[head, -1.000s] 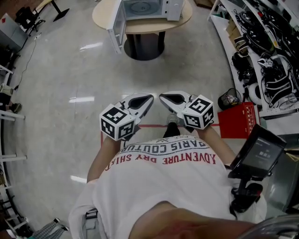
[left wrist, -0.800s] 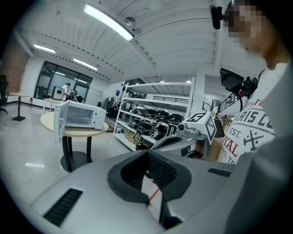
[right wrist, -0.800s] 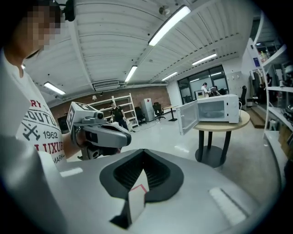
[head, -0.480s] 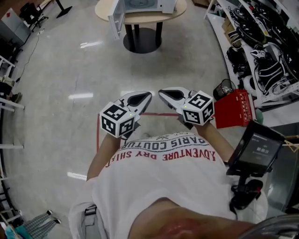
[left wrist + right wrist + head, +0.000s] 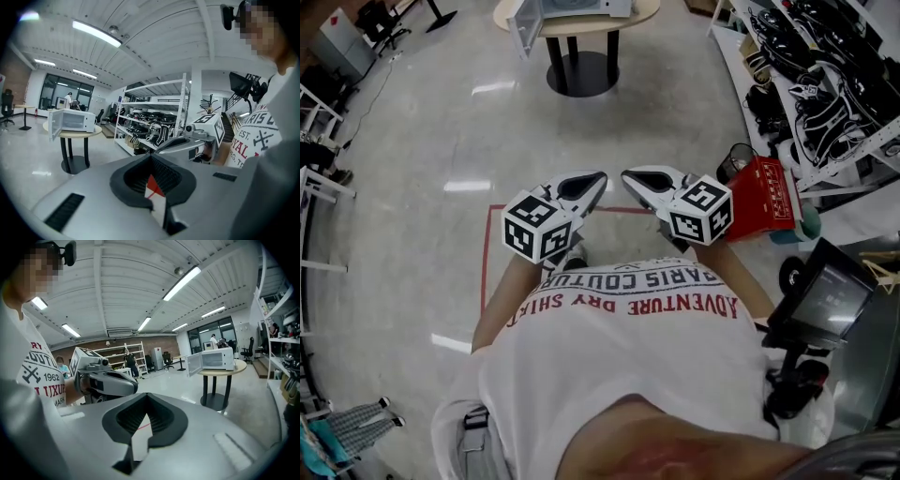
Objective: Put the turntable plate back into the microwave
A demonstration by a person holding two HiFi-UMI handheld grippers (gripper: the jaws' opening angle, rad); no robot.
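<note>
- Head view: left gripper [image 5: 595,183] and right gripper [image 5: 633,178] held side by side just in front of a white printed shirt [image 5: 628,356], tips angled in toward each other and nearly touching.
- Well ahead of both sets of fingertips, at the top edge: microwave [image 5: 572,7] on a round table [image 5: 581,23], cut off by the frame, its door [image 5: 517,26] swung open to the left and its cavity facing back toward the fingers.
- Off to the right of the right fingertips: a red crate [image 5: 766,197] on the floor, beside shelving.
- Left gripper view: left gripper [image 5: 151,155] with fingers closed tip to tip, nothing clamped, only floor showing through the hollow behind the tips.
- Just right of those tips, the right gripper [image 5: 187,140]; far ahead and to the left, the microwave [image 5: 75,121], door open on its left side.
- Right gripper view: right gripper [image 5: 146,397] likewise closed tip to tip on nothing.
- Just left of its tips, the left gripper [image 5: 110,380]; far ahead to the right, the microwave [image 5: 215,358] on the table [image 5: 220,370], door open.
- Turntable plate too small or too cropped to make out in any view, so neither its place nor the lie of its flat face can be told.
</note>
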